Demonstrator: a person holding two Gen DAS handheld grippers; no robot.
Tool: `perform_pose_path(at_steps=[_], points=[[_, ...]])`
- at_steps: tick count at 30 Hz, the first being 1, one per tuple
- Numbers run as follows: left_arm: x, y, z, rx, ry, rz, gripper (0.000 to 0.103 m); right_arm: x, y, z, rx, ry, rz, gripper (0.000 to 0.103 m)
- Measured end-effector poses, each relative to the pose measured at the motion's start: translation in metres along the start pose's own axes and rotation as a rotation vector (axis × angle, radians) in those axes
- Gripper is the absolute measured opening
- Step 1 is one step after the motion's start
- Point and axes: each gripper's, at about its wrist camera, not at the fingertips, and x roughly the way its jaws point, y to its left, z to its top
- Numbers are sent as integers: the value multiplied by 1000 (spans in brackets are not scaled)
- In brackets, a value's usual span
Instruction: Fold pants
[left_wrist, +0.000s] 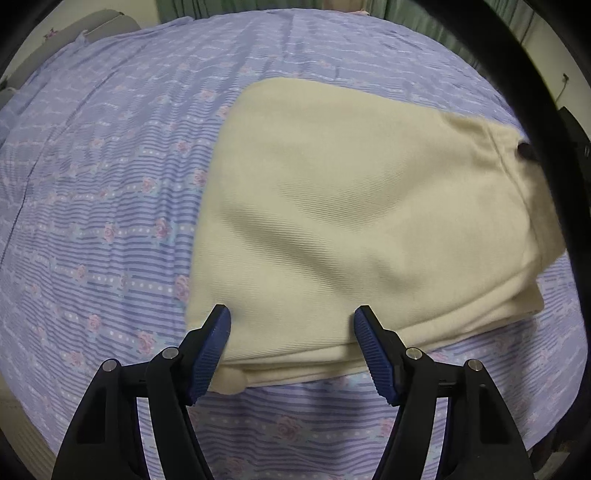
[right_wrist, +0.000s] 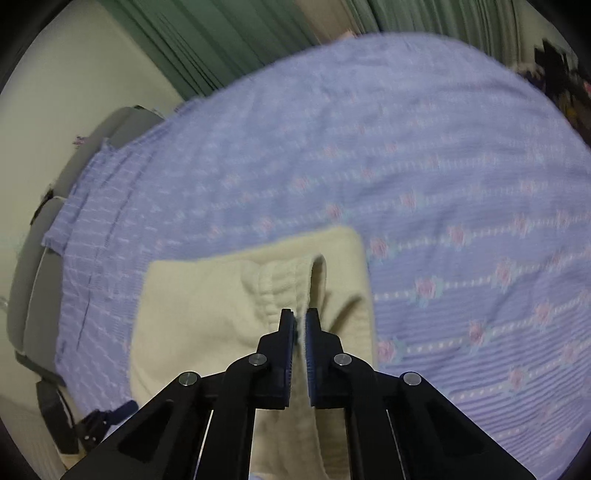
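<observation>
Cream pants (left_wrist: 351, 221) lie folded in layers on a purple flowered bedsheet (left_wrist: 110, 184). My left gripper (left_wrist: 292, 325) is open and empty, its blue pads either side of the near folded edge, just above the cloth. In the right wrist view the pants (right_wrist: 192, 314) lie below my right gripper (right_wrist: 300, 317), which is shut on the ribbed elastic waistband (right_wrist: 280, 284) and holds it lifted in a loop above the rest of the pants. The left gripper's black tip (right_wrist: 110, 417) shows at the lower left of that view.
The bedsheet (right_wrist: 443, 184) covers the whole bed. Green curtains (right_wrist: 221, 44) hang behind the bed. A grey mattress edge (right_wrist: 44, 240) and white wall lie at the left. Dark clutter (right_wrist: 554, 74) sits at the far right.
</observation>
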Motion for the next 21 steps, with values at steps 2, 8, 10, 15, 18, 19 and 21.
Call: perform_pose_path(at_steps=[2,8,10,15,18,19,21], points=[[0,-4,1,0,0,-7,68,-11,6,2,-31,-42,-11,6],[7,-8,-1,-5,27,-10,68,8,-18,-17,-8,37,-107,7],[7,-11,0,14,32,2,68,15,-26,-24,8,74,-108,11],[-21,-13,1,14,-16,-5,68,-21,-19,-29,12,19,-192,69],[-47,-15,0,12,-77,22,70,-49,-21,-42,67,-34,-123,80],[-53,-15,0,6,-96,26,73,-52,-22,-48,81,-35,-112,82],[-65,-15,-1,-4,-134,42,76,-52,-26,-62,134,-27,-71,84]])
